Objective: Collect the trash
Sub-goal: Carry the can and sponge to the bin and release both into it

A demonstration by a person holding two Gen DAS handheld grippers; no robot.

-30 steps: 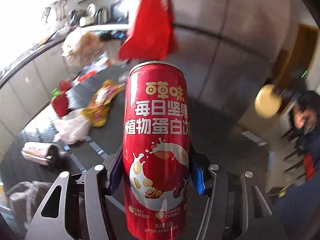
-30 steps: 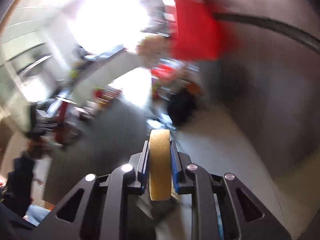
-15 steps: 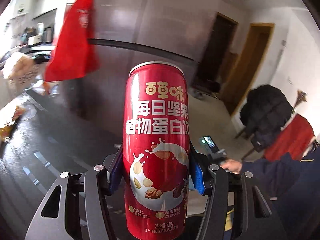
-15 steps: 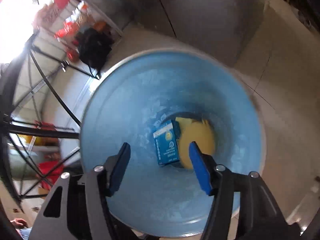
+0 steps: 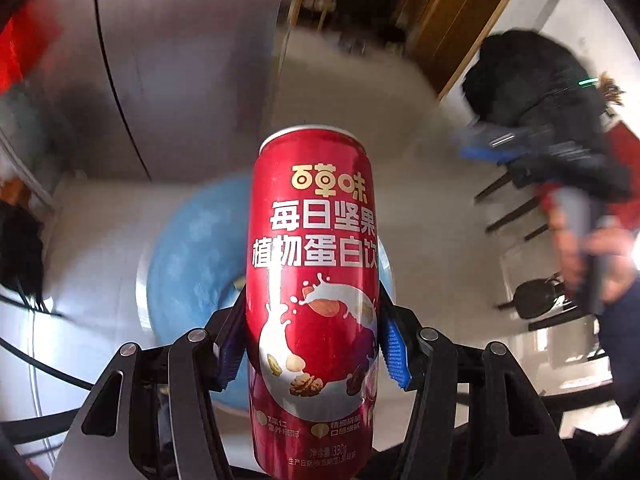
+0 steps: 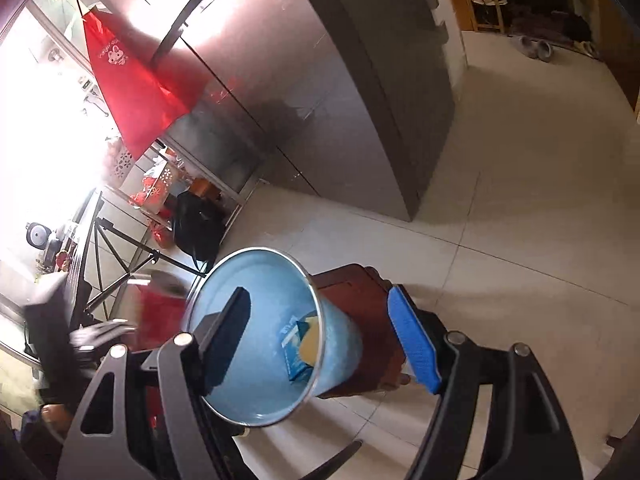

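Right now the left gripper (image 5: 314, 344) is clamped on a tall red drink can (image 5: 314, 280), its blue pads pressed against the can's lower sides, one on each flank. The can stands upright between the fingers, white lettering and a picture of nuts and a milk splash facing the camera. Behind the can, seen from the left wrist, lies the blue bin (image 5: 192, 264), blurred, its mouth partly hidden by the can.

From the right wrist, the right gripper (image 6: 320, 340) has nothing between its fingers; its jaws have just been opening and stand wide apart. The bin (image 6: 256, 280) sits on the pale tiled floor (image 6: 520, 208) below that gripper, its round mouth turned toward the camera. At the bottom of the bin lie a small blue carton (image 6: 294, 350) and a yellow round piece (image 6: 310, 344), touching each other. Against the far side of the bin stands a dark red-brown box (image 6: 360, 300). Beyond the bin rises a large steel fridge (image 6: 320, 100), and a red bag (image 6: 132, 84) hangs at the fridge's left side. A black bag (image 6: 198, 224) rests on the floor between the bin and the fridge's foot. To the left of the bin a blurred dark gripper (image 6: 80, 336) with something red shows.
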